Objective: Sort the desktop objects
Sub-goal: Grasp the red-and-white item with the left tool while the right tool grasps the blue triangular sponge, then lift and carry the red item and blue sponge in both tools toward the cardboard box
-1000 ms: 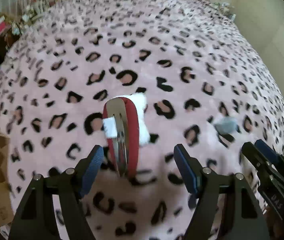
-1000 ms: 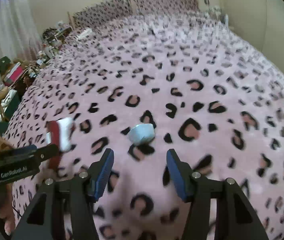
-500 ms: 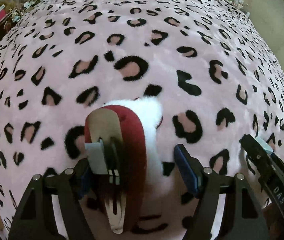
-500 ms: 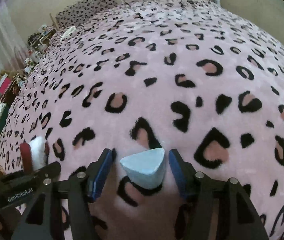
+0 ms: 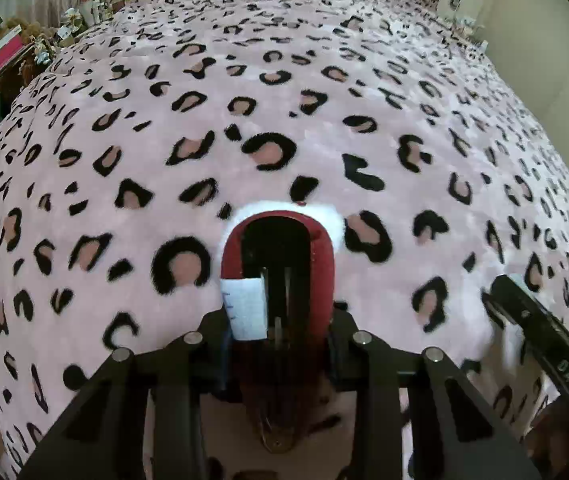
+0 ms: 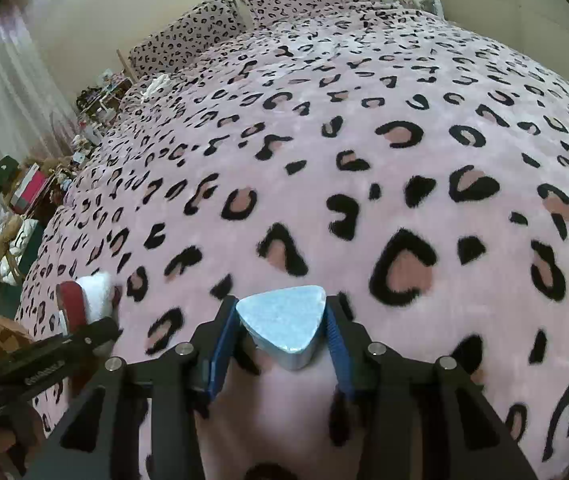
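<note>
both grippers grip: left gripper red hair clip, right gripper blue wedge

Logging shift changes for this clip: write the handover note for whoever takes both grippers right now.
Left gripper: shut on the red hair clip, which has white fluff at its far end and a white tag.
Right gripper: shut on the light blue triangular block.
Both items are in the grippers just above the leopard-print blanket.
Done: both items grasped.
Left: carry each to its sorting place; no bin or tray shows in either view, so find it first.
</note>
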{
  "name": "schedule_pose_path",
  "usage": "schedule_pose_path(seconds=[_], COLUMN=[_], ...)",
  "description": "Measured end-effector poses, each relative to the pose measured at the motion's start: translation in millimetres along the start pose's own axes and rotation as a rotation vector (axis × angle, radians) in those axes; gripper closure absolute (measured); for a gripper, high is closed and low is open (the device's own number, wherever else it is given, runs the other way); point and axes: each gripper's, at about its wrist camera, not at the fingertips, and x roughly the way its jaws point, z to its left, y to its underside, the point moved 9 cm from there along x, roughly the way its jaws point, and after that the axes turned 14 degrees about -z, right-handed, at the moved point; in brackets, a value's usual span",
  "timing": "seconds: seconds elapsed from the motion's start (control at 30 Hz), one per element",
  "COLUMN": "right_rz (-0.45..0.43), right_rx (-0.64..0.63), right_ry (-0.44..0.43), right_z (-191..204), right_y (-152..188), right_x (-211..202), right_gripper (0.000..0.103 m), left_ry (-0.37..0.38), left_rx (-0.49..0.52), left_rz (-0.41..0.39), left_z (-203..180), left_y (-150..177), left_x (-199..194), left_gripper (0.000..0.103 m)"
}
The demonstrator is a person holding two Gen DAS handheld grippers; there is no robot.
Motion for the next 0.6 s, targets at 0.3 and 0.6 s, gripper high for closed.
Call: schedule_pose_path(seconds=[0.3, 0.6], right_rz=[-0.042, -0.099], right_rx=[-0.017, -0.055], right_ry=[-0.028, -0.023], right_z=[13.7, 29.9], right_y=[3.6, 10.6], right_x=[-38.9, -115.1], right_gripper=[0.060, 0.060], left_ry=[0.015, 0.026], left_rx=[0.016, 0.012], left_rz=[-0.058, -0.061], left_z=[3.9, 2.7], left_y=[9.6, 35.0], left_x=[-54.1, -119.0], left_gripper=[0.069, 0.069])
